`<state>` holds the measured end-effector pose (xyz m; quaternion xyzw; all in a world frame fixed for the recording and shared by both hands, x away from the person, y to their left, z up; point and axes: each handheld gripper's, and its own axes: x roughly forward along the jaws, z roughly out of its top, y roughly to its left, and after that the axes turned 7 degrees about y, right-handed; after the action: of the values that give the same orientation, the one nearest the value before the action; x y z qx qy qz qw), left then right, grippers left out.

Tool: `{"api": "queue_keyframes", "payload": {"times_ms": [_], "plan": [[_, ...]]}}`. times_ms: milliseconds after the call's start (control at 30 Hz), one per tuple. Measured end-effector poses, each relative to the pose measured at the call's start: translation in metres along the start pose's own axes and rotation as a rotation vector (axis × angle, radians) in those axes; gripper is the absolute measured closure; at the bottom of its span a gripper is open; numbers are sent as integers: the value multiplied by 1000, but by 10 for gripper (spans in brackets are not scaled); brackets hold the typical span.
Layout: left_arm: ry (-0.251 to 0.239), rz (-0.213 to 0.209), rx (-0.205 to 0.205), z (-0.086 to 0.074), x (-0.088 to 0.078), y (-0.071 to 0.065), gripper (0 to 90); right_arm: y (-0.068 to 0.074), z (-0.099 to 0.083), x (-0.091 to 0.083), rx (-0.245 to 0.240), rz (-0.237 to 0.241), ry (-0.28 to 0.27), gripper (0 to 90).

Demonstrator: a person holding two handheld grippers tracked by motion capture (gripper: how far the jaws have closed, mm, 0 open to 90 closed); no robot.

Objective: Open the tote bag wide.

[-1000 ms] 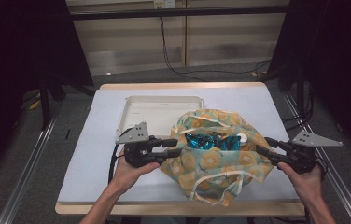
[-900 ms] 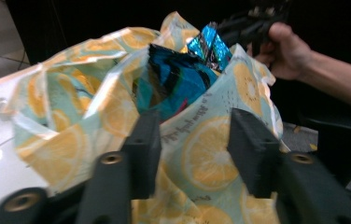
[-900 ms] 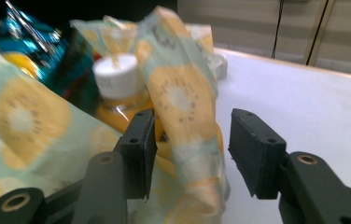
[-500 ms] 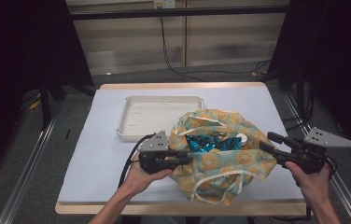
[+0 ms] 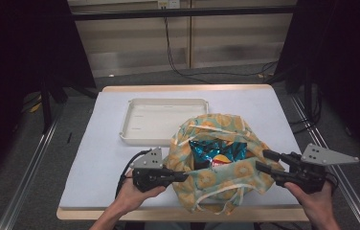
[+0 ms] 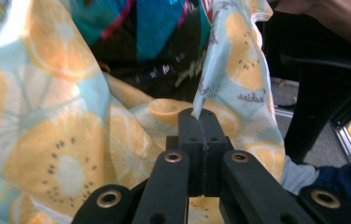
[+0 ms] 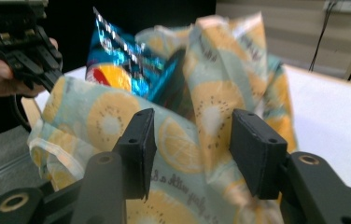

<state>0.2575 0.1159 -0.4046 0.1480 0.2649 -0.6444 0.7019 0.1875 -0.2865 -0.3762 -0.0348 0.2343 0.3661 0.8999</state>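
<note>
A cloth bag (image 5: 226, 179) printed with orange slices sits on the near half of the table, its mouth open. Inside it stands a shiny blue chip bag (image 5: 215, 154), which also shows in the right gripper view (image 7: 117, 60). My left gripper (image 5: 183, 176) is at the bag's left rim, and its jaws have just closed. In the left gripper view the jaws (image 6: 201, 116) pinch a fold of the printed fabric (image 6: 229, 60). My right gripper (image 5: 263, 160) is open at the bag's right side. Its jaws (image 7: 190, 140) stand apart, with fabric (image 7: 211, 107) ahead of them.
A shallow white tray (image 5: 163, 102) lies empty behind the bag, toward the table's far left. The white tabletop (image 5: 96, 148) has bare room to the left of the bag. Dark frames and cables stand beyond the far edge.
My left gripper moved right to the bag's rim and shut on the fabric. The rim is now pulled open, so more of the chip bag shows. My right hand shifted slightly.
</note>
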Motion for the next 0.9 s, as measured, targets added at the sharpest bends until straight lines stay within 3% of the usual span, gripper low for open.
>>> {"api": "queue_keyframes", "payload": {"times_ms": [100, 167, 300, 433, 567, 733, 800, 900], "plan": [[27, -18, 2, -6, 4, -3, 900, -1, -8, 8, 3, -21, 41, 459], [78, -10, 11, -14, 8, -5, 900, -5, -14, 11, 21, -45, 53, 460], [115, -13, -16, -27, 15, -1, 900, -14, -22, 14, 46, -57, 69, 483], [166, -12, -18, -35, 23, 1, 900, -22, -32, 20, 79, -60, 83, 648], [175, -8, -42, -41, 25, 5, 900, -25, -38, 24, 75, -60, 112, 795], [199, 9, -32, -46, 30, 7, 900, -35, -48, 30, 90, -76, 150, 829], [197, 9, -30, -45, 31, 8, 900, -39, -53, 33, 119, -73, 163, 829], [201, 15, -30, -44, 33, 9, 900, -44, -58, 41, 128, -78, 216, 829]]}}
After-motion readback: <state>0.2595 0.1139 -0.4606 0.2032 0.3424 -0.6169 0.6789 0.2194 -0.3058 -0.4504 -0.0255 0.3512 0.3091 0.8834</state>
